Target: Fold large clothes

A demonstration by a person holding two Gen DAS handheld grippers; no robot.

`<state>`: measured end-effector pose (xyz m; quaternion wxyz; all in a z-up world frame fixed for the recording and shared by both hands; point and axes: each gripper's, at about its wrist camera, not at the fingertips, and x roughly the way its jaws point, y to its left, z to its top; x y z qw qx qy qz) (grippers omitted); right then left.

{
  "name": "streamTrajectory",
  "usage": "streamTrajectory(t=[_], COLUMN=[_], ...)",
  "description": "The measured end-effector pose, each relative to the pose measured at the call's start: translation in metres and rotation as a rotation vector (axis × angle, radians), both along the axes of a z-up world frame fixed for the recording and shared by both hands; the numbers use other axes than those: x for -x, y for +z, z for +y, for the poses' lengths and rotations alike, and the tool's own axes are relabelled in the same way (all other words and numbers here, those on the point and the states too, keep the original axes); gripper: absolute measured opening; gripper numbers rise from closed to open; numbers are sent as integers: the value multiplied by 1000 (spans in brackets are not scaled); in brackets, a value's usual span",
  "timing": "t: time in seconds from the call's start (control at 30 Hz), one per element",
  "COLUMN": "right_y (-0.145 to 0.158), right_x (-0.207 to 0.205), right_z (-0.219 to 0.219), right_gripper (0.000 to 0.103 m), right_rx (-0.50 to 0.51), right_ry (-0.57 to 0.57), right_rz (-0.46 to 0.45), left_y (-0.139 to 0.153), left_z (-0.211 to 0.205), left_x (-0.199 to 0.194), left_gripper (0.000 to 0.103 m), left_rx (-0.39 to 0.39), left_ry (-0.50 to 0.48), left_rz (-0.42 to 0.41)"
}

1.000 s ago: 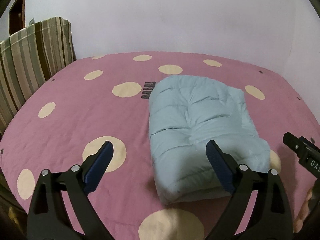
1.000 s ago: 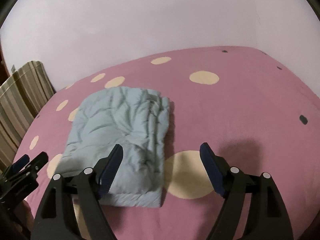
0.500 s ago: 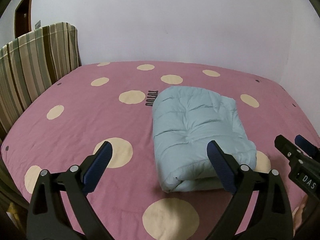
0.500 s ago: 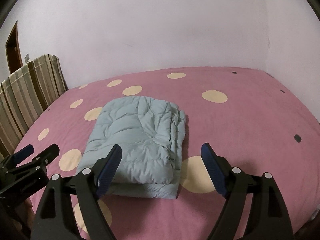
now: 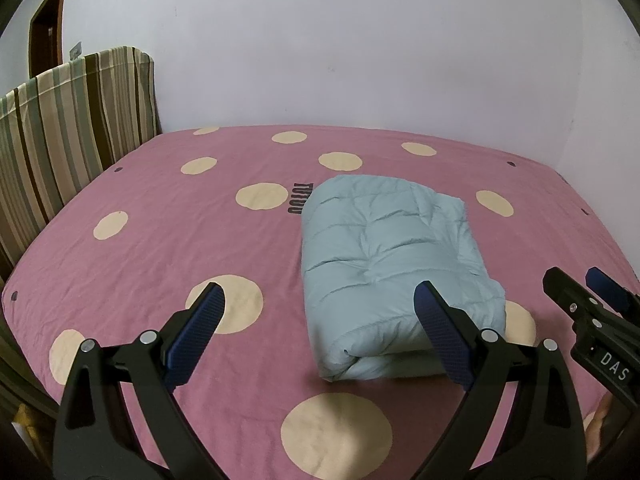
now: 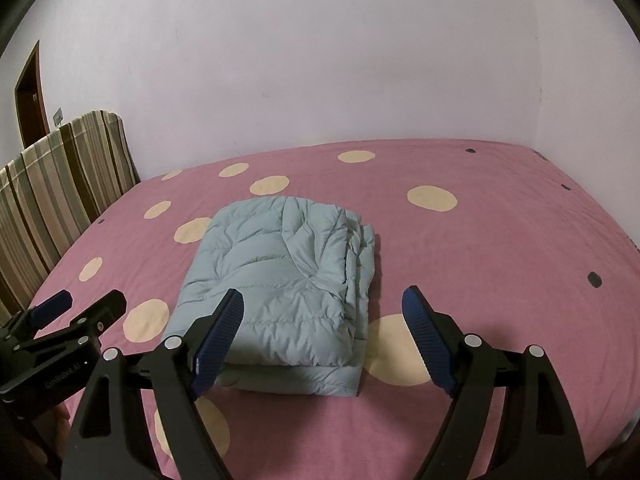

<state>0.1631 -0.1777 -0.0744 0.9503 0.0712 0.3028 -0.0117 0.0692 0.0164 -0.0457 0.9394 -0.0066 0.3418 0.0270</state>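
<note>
Tongs [image 6: 322, 310] gape before puffy, pale-blue jacket [image 6: 280, 280], folded, seemingly thrice.

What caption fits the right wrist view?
Folded pale blue puffer jacket on pink dotted bedsheet, open right gripper above it.

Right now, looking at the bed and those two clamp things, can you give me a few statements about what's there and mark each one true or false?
1. The light blue puffy jacket lies folded into a compact bundle on the bed. True.
2. The left gripper is clamped on the jacket. False: its jaws stand wide open with nothing pressed between them.
3. The bedsheet is pink with cream dots. True.
4. The right gripper holds a corner of the sheet. False: it is open and holds nothing.
5. A striped headboard stands at one side of the bed. True.
6. A second garment lies unfolded beside the jacket. False: only the one bundle shows on the bed.
</note>
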Motion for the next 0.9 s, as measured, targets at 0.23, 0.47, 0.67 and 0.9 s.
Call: streamTrajectory(t=[0.23, 0.47, 0.67, 0.9], right_y=[1, 2, 2, 3], right_x=[1, 2, 3, 4], right_z=[1, 1, 2, 3], right_gripper=[80, 80, 80, 80], right_rx=[-1, 2, -1, 1], right_ry=[-1, -2, -2, -3], right_rz=[-3, -8, -5, -4], left_y=[2, 4, 5, 7], left_z=[-2, -3, -4, -5], left_x=[0, 1, 2, 1], left_gripper=[96, 96, 96, 96], left_rx=[2, 5, 10, 19], left_ry=[2, 1, 2, 8], left_rz=[0, -2, -5, 0])
